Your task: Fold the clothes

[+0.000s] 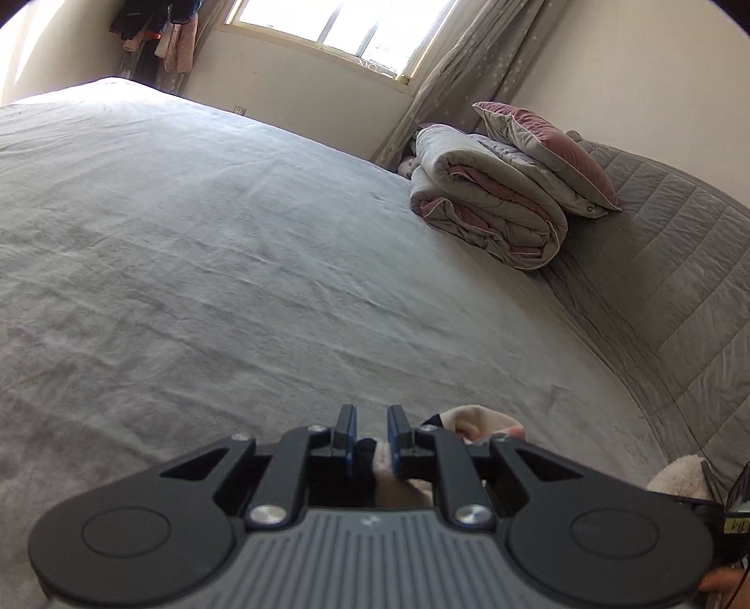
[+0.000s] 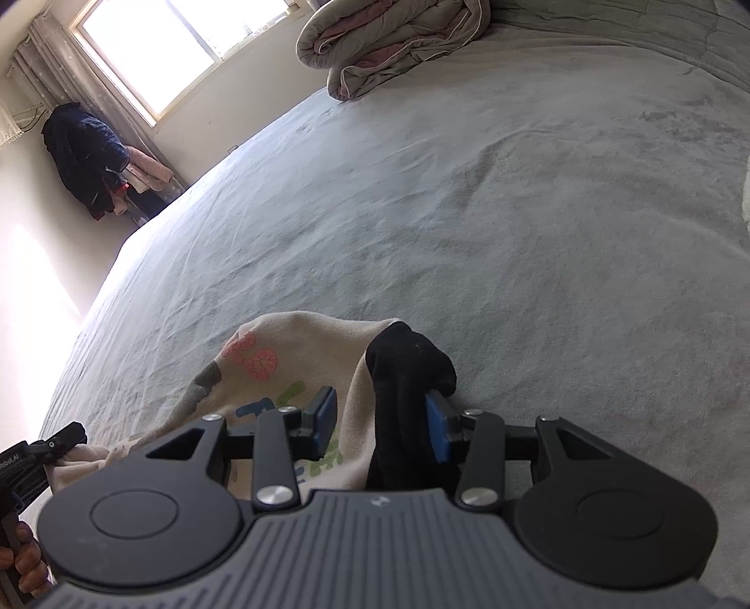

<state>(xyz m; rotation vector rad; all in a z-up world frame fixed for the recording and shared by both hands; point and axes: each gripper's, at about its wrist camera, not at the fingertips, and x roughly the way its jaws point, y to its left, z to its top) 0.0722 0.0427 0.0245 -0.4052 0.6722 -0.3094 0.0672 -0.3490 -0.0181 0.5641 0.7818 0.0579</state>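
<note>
grey bed (image 2: 539, 196), cream printed garment (image 2: 281, 356) between both tongs

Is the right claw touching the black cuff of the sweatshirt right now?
Touching. In the right wrist view the black cuff runs between the right claw fingers and presses against the blue pad of the right-hand finger; the left-hand pad shows a gap.

Grey bed (image 1: 234, 234) fills the room. Folded duvet (image 1: 492, 206) carries 1 pillow (image 1: 548, 154) beside the quilted headboard (image 1: 679, 281). Bright window (image 1: 337, 23) with curtain (image 1: 468, 70) in a beige wall (image 1: 290, 89). Clothes (image 2: 89, 159) hang in the corner.
</note>
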